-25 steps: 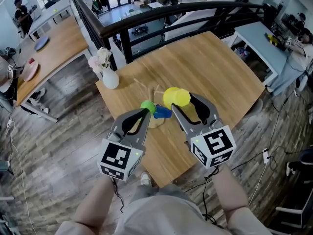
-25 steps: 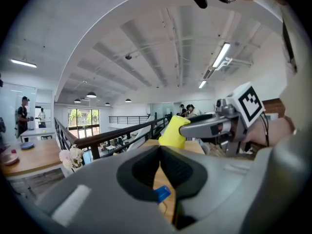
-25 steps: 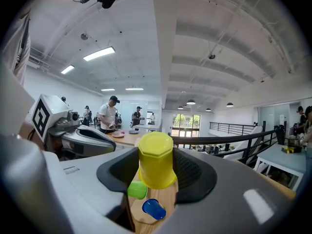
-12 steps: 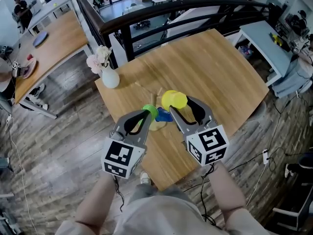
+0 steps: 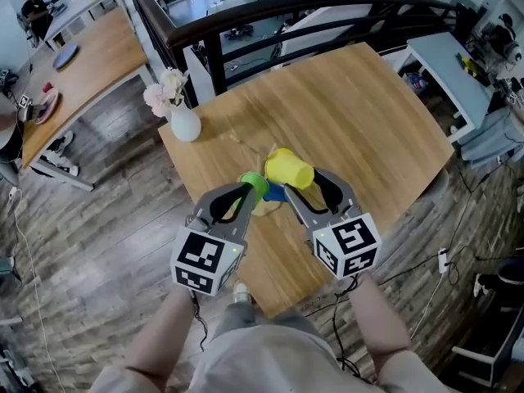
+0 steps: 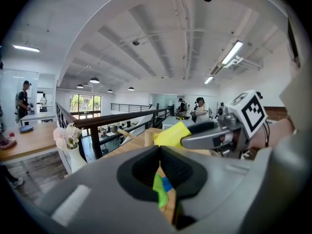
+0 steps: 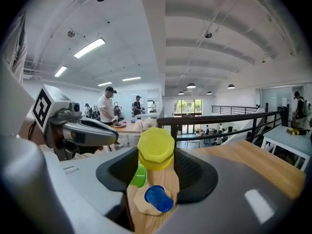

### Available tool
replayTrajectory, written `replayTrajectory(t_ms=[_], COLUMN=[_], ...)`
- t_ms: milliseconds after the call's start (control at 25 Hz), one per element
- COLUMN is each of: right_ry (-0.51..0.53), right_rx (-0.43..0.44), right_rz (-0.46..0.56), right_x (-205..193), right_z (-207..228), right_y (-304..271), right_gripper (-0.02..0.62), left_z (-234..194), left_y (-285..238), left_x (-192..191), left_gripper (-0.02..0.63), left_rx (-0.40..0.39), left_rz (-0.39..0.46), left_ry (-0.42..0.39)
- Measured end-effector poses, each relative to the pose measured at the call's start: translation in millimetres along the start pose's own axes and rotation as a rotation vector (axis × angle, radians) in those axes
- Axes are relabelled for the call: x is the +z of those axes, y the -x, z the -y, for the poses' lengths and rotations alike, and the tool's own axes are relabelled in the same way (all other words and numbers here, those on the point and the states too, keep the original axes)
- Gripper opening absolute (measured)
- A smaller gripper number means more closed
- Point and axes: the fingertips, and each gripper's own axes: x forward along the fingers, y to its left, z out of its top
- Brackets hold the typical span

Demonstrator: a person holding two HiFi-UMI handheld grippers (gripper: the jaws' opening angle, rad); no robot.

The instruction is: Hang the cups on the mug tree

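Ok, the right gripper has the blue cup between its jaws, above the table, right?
Not quite: the colour is wrong. The right gripper has the yellow cup between its jaws, above the table, as the right gripper view shows. The blue cup lies lower down, not held.

A yellow cup (image 5: 288,169) shows at one o'clock of the blue cup (image 5: 275,192), and a green cup (image 5: 255,186) at nine o'clock. The table (image 5: 360,113) is light wood grain.
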Motion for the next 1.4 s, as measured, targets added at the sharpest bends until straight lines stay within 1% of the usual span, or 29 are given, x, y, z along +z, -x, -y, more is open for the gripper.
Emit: replayTrajectory(t_ms=[120, 200, 280, 400, 520, 600, 640, 720, 960, 1160, 1280, 1400], right_ry=[-0.009, -0.020, -0.019, -0.017, -0.009, -0.003, 0.000, 0.006, 0.058, 0.060, 0.062, 0.057], right_rx=[-0.010, -0.024, -0.040, -0.051, -0.073, -0.095, -0.097, -0.092, -0.100, -0.090, -0.086, -0.082], right_rz=[-0.043, -0.055, -0.063, -0.057, -0.027, 0.010, 0.023, 0.038, 0.099, 0.165, 0.202, 0.232], right_x=[-14, -18, -20, -16, -6, 5, 10, 19, 47, 71, 85, 93], right_z=[2, 3, 4, 3, 2, 3, 2, -1, -12, -28, -39, -51], right_y=[-2, -1, 2, 9, 22, 32, 37, 47, 81, 111, 129, 144], right_gripper=[0.246, 0.261, 0.262, 0.262, 0.258, 0.195, 0.184, 0.183, 0.144, 0.092, 0.080, 0.063], left_z=[0, 2, 5, 9, 10, 11, 12, 13, 28, 44, 52, 59], left_y=[1, 2, 4, 8, 15, 20, 23, 30, 53, 80, 95, 107], left_x=[-7, -10, -11, -10, -9, -5, -3, 3, 34, 59, 69, 72], left_gripper=[0.003, 0.003, 0.003, 0.003, 0.003, 0.003, 0.003, 0.003, 0.003, 0.003, 0.003, 0.003], left_rx=[-0.001, -0.003, -0.005, -0.004, 0.001, 0.002, 0.003, 0.009, 0.002, -0.004, 0.004, 0.011], left_rz=[-0.020, -0.028, -0.027, -0.023, -0.020, -0.006, 0.001, 0.009, 0.053, 0.107, 0.131, 0.137], left_ry=[-0.004, -0.009, -0.011, -0.017, -0.022, -0.014, -0.010, -0.021, -0.067, -0.108, -0.133, -0.168])
